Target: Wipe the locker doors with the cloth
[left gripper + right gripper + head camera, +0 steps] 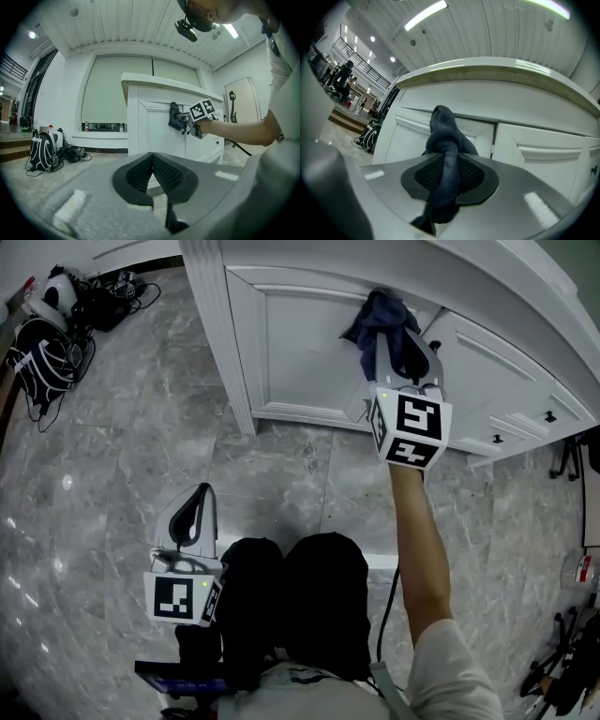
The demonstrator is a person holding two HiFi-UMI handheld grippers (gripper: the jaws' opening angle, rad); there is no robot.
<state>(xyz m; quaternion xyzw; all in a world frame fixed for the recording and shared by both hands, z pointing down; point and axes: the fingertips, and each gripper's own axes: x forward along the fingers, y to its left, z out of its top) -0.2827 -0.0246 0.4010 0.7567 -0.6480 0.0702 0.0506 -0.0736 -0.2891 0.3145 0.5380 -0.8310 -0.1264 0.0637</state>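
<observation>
A dark blue cloth point(380, 322) is bunched against the upper right corner of a white locker door point(300, 352). My right gripper point(398, 348) is shut on the cloth point(445, 154), which runs between its pads and bulges out ahead toward the door point(417, 136). The left gripper view shows that cloth point(176, 117) pressed on the door point(157, 131) from the side. My left gripper point(195, 507) hangs low over the floor, away from the lockers; its jaws meet with nothing between them point(152, 161).
A second white door point(506, 390) with small dark knobs point(550, 416) adjoins on the right. Bags and cables point(52, 329) lie on the grey marble floor point(112, 474) at the left. Stands and gear point(572, 662) crowd the lower right corner.
</observation>
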